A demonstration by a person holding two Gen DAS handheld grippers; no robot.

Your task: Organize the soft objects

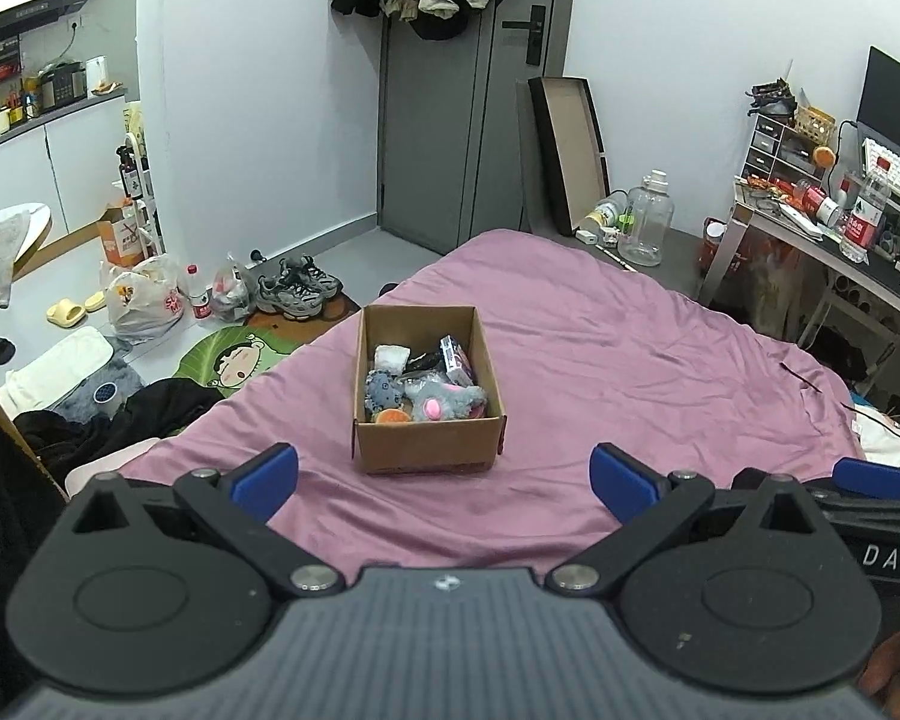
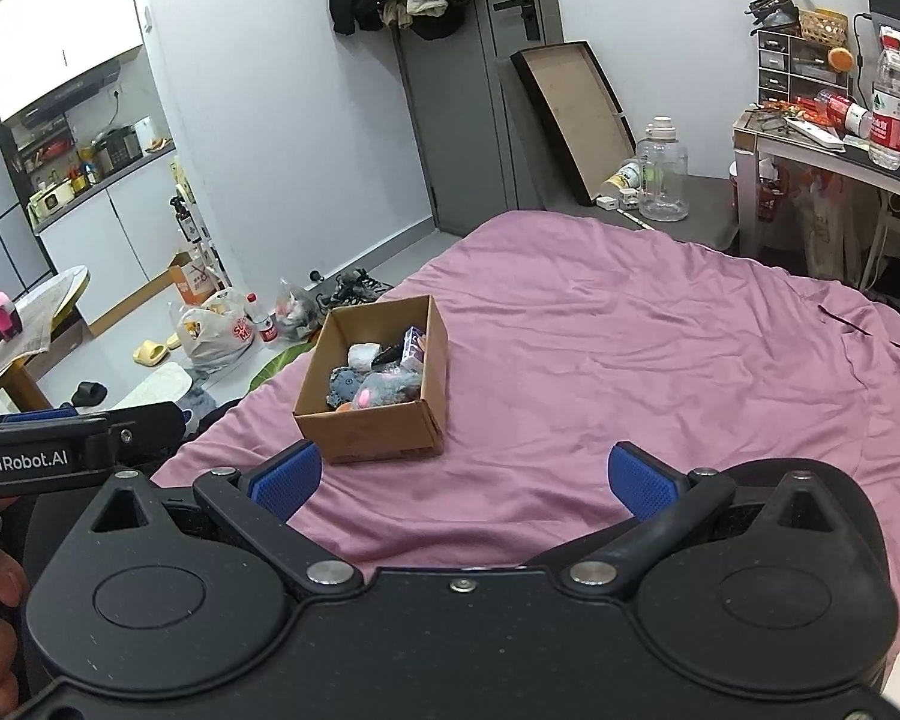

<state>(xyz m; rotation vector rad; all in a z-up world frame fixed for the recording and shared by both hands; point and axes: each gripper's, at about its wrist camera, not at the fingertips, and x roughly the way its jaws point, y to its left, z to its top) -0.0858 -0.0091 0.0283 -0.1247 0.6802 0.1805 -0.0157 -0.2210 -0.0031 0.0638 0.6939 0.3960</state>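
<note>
An open cardboard box (image 1: 429, 447) stands on the purple bedsheet (image 1: 630, 360), holding several soft toys: a grey plush with a pink patch (image 1: 447, 402), a blue-grey plush (image 1: 383, 391), a white soft item (image 1: 389, 358) and an orange piece (image 1: 392, 416). My left gripper (image 1: 444, 483) is open and empty, just short of the box's near side. In the right wrist view the box (image 2: 378, 438) lies ahead to the left, with the grey plush (image 2: 384, 390) inside. My right gripper (image 2: 465, 480) is open and empty above the sheet. The left gripper's side (image 2: 78, 450) shows at its left.
The floor left of the bed holds shoes (image 1: 297, 288), plastic bags (image 1: 144, 297), slippers (image 1: 66, 312) and a green mat (image 1: 240, 360). A cluttered desk (image 1: 840, 228) stands to the right, a clear water jug (image 1: 645, 216) and a grey door (image 1: 450, 120) behind the bed.
</note>
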